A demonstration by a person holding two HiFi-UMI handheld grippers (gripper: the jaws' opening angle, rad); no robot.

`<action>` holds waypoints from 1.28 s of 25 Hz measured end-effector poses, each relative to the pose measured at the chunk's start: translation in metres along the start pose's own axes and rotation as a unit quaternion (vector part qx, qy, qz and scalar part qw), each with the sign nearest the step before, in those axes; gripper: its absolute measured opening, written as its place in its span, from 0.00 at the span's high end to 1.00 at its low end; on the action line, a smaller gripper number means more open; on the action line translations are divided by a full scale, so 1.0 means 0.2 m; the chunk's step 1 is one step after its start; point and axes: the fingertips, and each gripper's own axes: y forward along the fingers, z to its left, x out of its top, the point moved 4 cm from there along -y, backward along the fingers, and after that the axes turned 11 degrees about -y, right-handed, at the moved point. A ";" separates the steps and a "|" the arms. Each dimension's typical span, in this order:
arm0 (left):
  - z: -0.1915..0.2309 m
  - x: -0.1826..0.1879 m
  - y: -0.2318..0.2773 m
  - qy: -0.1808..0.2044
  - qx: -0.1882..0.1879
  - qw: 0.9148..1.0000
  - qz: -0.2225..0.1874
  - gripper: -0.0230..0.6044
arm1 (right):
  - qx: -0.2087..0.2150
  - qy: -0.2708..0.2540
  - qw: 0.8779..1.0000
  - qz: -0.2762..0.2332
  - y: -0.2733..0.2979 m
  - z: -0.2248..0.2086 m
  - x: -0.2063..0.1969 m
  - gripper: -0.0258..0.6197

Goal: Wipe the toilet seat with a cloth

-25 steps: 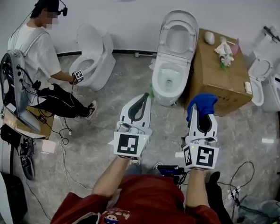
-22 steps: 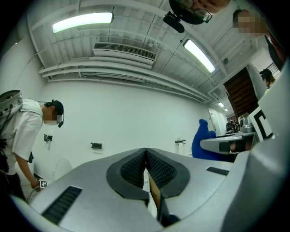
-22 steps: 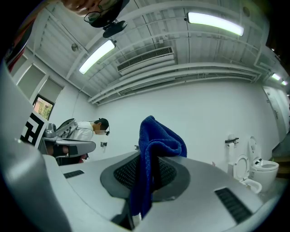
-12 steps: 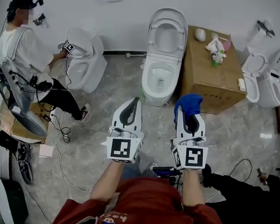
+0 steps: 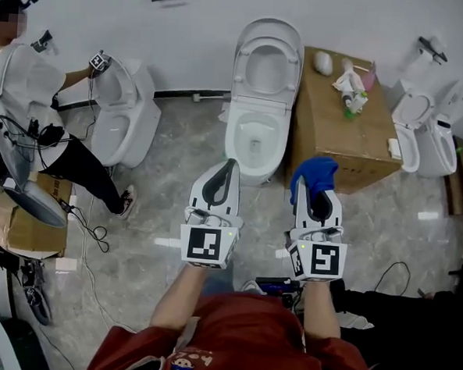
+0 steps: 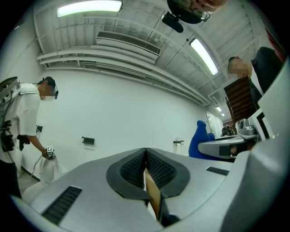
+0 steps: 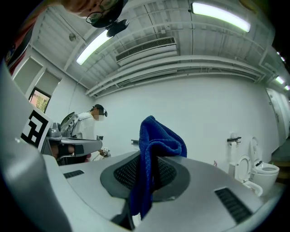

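Observation:
A white toilet (image 5: 260,104) stands against the far wall with its lid up and its bowl open. My left gripper (image 5: 230,166) hovers just in front of the bowl's front edge, jaws shut with nothing between them (image 6: 146,156). Beside it, my right gripper (image 5: 317,185) is shut on a blue cloth (image 5: 314,174), which bunches up over the jaw tips and hides them. In the right gripper view the cloth (image 7: 152,149) hangs down between the black pads (image 7: 129,174). Both grippers point roughly level toward the wall.
A cardboard box (image 5: 351,141) with small items on top stands right of the toilet. A second toilet (image 5: 122,115) is at the left, where another person (image 5: 33,98) works with a gripper. More toilets (image 5: 422,137) stand far right. Cables (image 5: 95,234) lie on the floor.
Both grippers have come closer to the middle toilet, with the cloth still held. The person at the left has risen and now reaches the left toilet's lid.

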 end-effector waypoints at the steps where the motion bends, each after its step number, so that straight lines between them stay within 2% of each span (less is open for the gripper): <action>1: 0.05 0.01 0.04 -0.004 -0.003 1.000 -0.002 0.94 | -0.004 -0.001 1.000 0.003 0.06 0.01 0.00 0.87; 8: 0.47 0.04 0.30 -0.012 -0.009 1.000 0.003 0.94 | -0.016 -0.012 1.000 0.020 0.51 0.13 -0.02 0.87; 14: 0.71 0.06 0.50 -0.025 -0.023 0.999 0.003 0.94 | -0.032 -0.023 0.999 0.025 0.80 0.19 0.01 0.87; 20: 0.80 0.07 0.68 -0.031 -0.036 0.999 0.005 0.94 | -0.054 -0.017 0.998 0.034 0.97 0.14 -0.02 0.87; 25: 0.86 0.00 0.82 -0.026 -0.036 0.999 0.015 0.94 | -0.061 -0.002 0.997 0.036 1.09 0.08 -0.11 0.87; 32: 0.80 -0.08 1.14 -0.014 -0.028 0.999 0.019 0.94 | -0.068 0.018 0.997 0.028 1.28 -0.19 -0.24 0.87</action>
